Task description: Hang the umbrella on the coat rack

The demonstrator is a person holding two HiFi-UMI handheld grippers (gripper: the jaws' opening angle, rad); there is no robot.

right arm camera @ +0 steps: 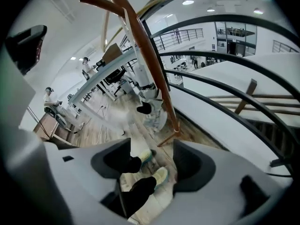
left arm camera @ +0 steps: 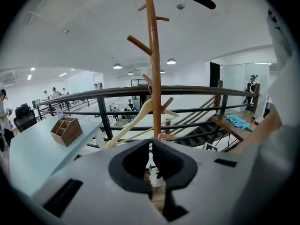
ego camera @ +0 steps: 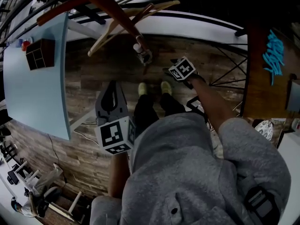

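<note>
The brown wooden coat rack [ego camera: 110, 8] rises in front of me; its pole [left arm camera: 153, 78] stands straight ahead in the left gripper view and slants across the right gripper view [right arm camera: 145, 46]. A folded white-and-black umbrella [ego camera: 142, 54] hangs low beside the pole [right arm camera: 149, 102], clear of both grippers; I cannot tell which peg holds it. A pale wooden hanger [ego camera: 112, 29] hangs on the rack too. My left gripper [ego camera: 112, 88] is held low and left with its jaws together and nothing between them [left arm camera: 150, 146]. My right gripper [ego camera: 169, 72] is just right of the umbrella, open and empty [right arm camera: 152, 158].
A pale blue table [ego camera: 33, 88] with a wooden organiser [ego camera: 40, 54] stands at the left. A dark metal railing [ego camera: 197, 13] runs behind the rack. A wooden ledge with a blue bundle [ego camera: 274, 53] is at the right. My own shoes [ego camera: 153, 88] stand on the wood floor.
</note>
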